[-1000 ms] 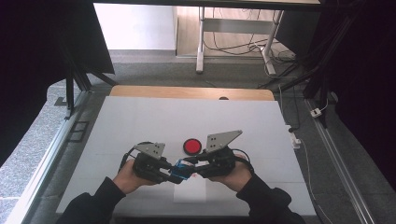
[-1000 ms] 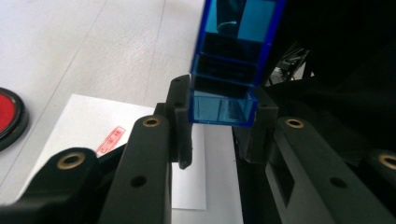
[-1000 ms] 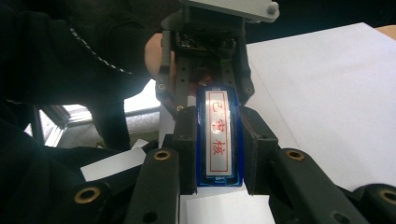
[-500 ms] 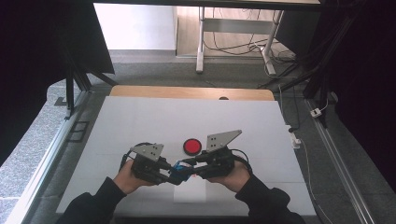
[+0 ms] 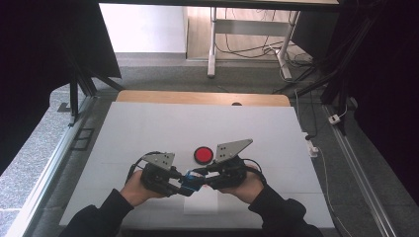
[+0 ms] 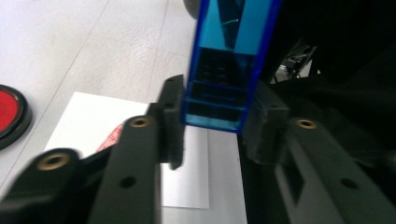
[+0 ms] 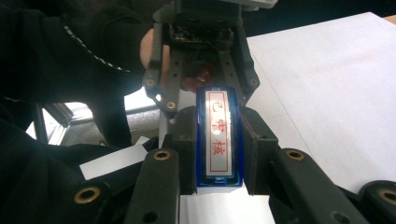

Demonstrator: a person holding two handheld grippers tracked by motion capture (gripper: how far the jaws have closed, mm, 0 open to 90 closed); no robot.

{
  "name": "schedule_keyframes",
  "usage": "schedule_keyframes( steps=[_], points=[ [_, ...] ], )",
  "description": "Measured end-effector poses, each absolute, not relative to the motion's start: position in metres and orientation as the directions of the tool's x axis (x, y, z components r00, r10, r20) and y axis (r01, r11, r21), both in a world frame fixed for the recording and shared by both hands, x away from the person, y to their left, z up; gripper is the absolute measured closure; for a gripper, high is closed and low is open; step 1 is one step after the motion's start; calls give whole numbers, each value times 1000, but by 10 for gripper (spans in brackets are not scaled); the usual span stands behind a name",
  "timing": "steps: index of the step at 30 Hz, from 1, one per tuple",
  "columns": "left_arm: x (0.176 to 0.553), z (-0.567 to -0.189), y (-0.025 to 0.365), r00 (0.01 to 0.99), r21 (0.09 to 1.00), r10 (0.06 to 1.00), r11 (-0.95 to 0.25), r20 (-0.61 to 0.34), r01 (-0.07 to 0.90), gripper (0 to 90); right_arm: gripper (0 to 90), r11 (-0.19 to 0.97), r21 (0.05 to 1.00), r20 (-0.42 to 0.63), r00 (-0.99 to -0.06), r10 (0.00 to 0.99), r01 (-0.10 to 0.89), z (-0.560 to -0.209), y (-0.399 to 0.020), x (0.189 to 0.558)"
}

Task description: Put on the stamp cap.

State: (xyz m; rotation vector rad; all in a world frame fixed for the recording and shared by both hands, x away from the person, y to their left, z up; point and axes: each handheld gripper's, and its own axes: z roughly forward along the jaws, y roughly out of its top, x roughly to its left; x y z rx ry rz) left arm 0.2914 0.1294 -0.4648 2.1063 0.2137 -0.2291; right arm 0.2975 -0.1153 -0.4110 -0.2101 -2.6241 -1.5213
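Near the front edge of the table point(image 5: 148, 118), above a white sheet of paper point(image 5: 200, 201), the person is holding a small blue stamp point(image 5: 189, 180) between two hand-held grippers that are facing each other. The right gripper point(image 7: 218, 154) is clamping the stamp's body, its jaws pressing both long sides, with the red-lettered face plainly showing. The left gripper point(image 6: 212, 123) is standing at the other end of the stamp point(image 6: 229, 60); its jaws have just been opening, with the blue end still sitting between them: the left pad is lying against it, while a sliver of gap is showing on the right, so it is no longer really squeezing. A red disc point(image 5: 202, 155) with a black rim, perhaps an ink pad, is lying just beyond the hands, toward the middle of the table.

The stamp is looking light and rigid, hard glossy plastic, likely slippery. I'd say gripping its flat long sides is the safest hold, as the right gripper is doing.
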Motion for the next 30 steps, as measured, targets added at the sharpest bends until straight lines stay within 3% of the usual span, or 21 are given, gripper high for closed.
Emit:
schedule_keyframes(
  steps=[8, 23, 30],
  points=[
    [283, -461, 135, 958, 806, 186, -519, -216, 283, 468, 707, 490, 855, 148, -986, 82, 169, -411, -117, 298],
    [270, -457, 145, 929, 782, 326, -526, -176, 333, 255, 706, 495, 851, 131, -984, 121, 174, -410, -117, 297],
    [261, -458, 155, 905, 768, 374, -513, -203, 384, 171, 706, 499, 848, 124, -982, 141, 179, -410, -119, 298]
  ],
)
